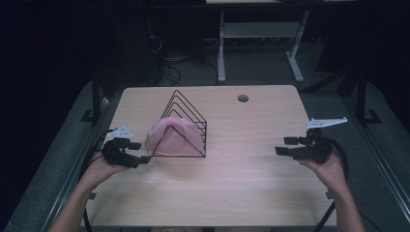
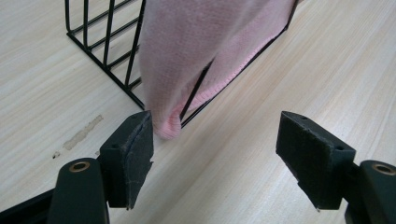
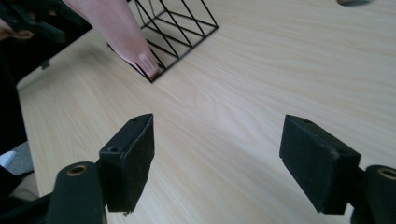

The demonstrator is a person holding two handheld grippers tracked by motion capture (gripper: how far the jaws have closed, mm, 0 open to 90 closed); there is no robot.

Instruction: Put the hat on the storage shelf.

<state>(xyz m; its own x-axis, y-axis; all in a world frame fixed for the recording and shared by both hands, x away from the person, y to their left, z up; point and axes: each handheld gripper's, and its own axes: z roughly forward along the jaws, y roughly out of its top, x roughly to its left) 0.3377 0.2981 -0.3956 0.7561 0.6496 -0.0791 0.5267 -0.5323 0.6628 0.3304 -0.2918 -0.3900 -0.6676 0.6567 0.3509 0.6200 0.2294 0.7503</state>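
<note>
A pink knitted cloth [image 1: 169, 137] hangs draped over the near end of a black wire rack [image 1: 186, 121] of triangular frames on the wooden table. In the left gripper view the pink cloth [image 2: 205, 51] covers the black wire rack [image 2: 102, 46], its lower hem just beyond the jaws. My left gripper [image 1: 138, 152] sits at the cloth's left edge, open, with nothing between its pads [image 2: 135, 154]. Well to the right of the rack, my right gripper [image 1: 285, 146] hovers over bare wood, open and empty. Its own view looks across the table at the cloth [image 3: 116, 32] and rack [image 3: 175, 28].
The table [image 1: 241, 193] has a round cable hole [image 1: 243, 98] at its far right. A strip of tape residue [image 2: 81, 133] marks the wood near the left jaw. Dark floor, cables and a white desk frame [image 1: 261, 34] lie beyond the far edge.
</note>
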